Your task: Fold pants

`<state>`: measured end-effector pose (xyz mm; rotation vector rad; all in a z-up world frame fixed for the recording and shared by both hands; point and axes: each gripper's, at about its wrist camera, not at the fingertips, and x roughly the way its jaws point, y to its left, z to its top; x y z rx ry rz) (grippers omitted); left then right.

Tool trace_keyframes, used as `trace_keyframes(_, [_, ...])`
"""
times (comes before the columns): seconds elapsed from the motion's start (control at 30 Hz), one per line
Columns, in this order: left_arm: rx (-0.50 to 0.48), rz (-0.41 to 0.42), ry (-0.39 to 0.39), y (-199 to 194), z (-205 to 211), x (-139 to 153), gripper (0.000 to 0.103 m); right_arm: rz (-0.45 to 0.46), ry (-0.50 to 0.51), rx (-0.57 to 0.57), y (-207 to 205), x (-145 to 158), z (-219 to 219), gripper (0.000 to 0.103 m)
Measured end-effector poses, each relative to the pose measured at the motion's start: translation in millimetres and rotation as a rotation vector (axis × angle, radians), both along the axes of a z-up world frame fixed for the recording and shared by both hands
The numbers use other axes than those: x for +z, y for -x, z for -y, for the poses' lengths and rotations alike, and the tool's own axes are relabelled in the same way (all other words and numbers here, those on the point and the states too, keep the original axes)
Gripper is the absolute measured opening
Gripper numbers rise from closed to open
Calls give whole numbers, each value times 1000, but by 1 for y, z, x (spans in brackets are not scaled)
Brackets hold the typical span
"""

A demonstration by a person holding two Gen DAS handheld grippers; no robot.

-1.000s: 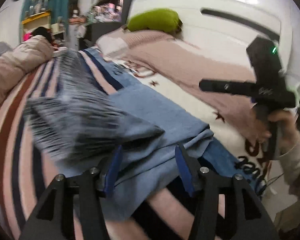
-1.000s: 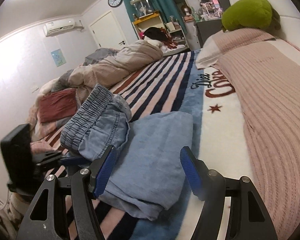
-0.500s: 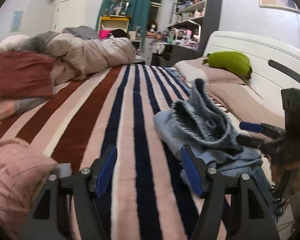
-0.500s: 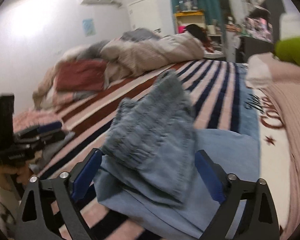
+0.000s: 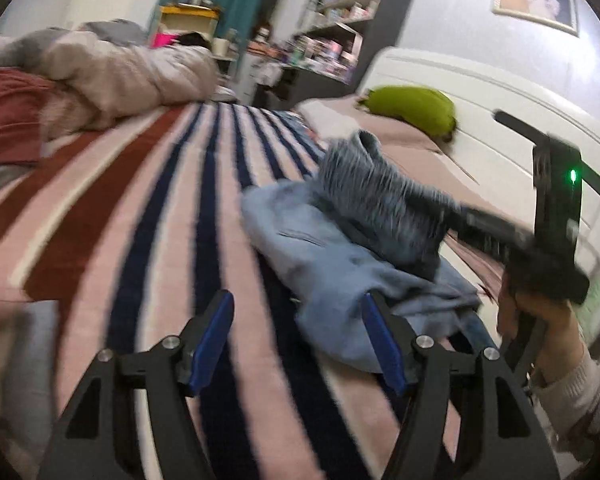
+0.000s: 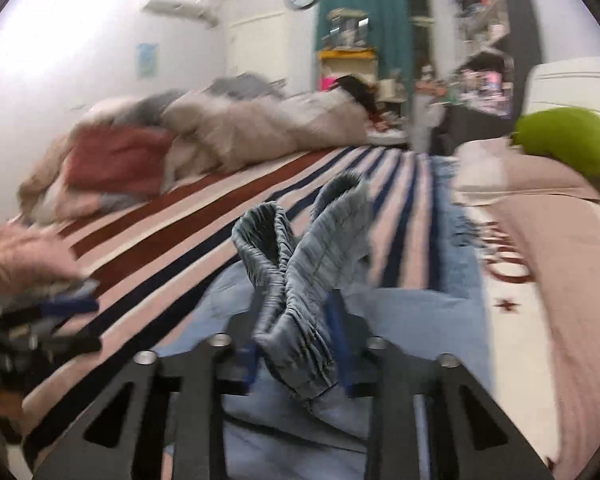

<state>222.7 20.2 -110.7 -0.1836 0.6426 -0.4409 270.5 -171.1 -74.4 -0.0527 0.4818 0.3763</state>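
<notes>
Pants (image 6: pixel 296 280) now pinched at the elastic waistband in my right claw (image 6: pixel 296 344); half a second back that claw stood wide open around the same bunched band, so the grab has only just closed. The rest of the denim lies in a loose heap on the striped blanket (image 5: pixel 148 200) of the bed, near the pink cover by the headboard

Left claw (image 5: pixel 296 340) spread apart and holding nothing; a second ago it sat right over the fabric, now it is drawn back, its right finger just at the near edge of the heap

My reading: the right side has the waistband for carrying over, but the heap underneath looks rumpled, not flat, so this fold is barely begun

Views differ:
- right wrist shows the band squeezed between the blue pads, two ribbed lobes standing up above the pinch
- left wrist shows what that one cannot: the whole heap from the side, waistband lifted clear of the lower layer, and the hand (image 5: pixel 540 316) gripping the right tool
- green pillow (image 5: pixel 412 108) by the headboard, well apart

Heavy motion blur in both
</notes>
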Motion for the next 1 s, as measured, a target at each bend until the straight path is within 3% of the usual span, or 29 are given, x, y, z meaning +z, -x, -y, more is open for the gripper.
trace_keyframes(0.1, [-55, -13, -21, -6, 23, -3, 62, -9, -53, -77, 3, 4, 33, 14])
trace_keyframes(0.27, [-89, -21, -87, -15, 49, -9, 62, -113, -109, -163, 2, -13, 80, 14])
trace_keyframes(0.37, [-56, -17, -153, -21, 57, -12, 62, -184, -190, -182, -5, -27, 107, 36])
trace_keyframes(0.4, [-38, -15, -166, -23, 57, -13, 62, -214, -240, -179, -8, -32, 118, 52])
trace_keyframes(0.43, [-17, -10, -177, -24, 56, -13, 60, -239, -292, -169, -12, -38, 127, 61])
trace_keyframes(0.53, [3, -3, -204, -27, 55, -15, 42, -275, -346, -145, -23, -46, 134, 62])
trace_keyframes(0.67, [15, 36, -236, -23, 56, -14, 21, -305, -310, -157, -45, -56, 130, 68])
trace_keyframes(0.87, [63, 45, -273, -21, 47, -18, 18, -293, -248, -266, -62, -57, 135, 68])
trace_keyframes(1.0, [81, 24, -280, -20, 45, -23, 18, -331, -294, -221, -68, -62, 137, 69])
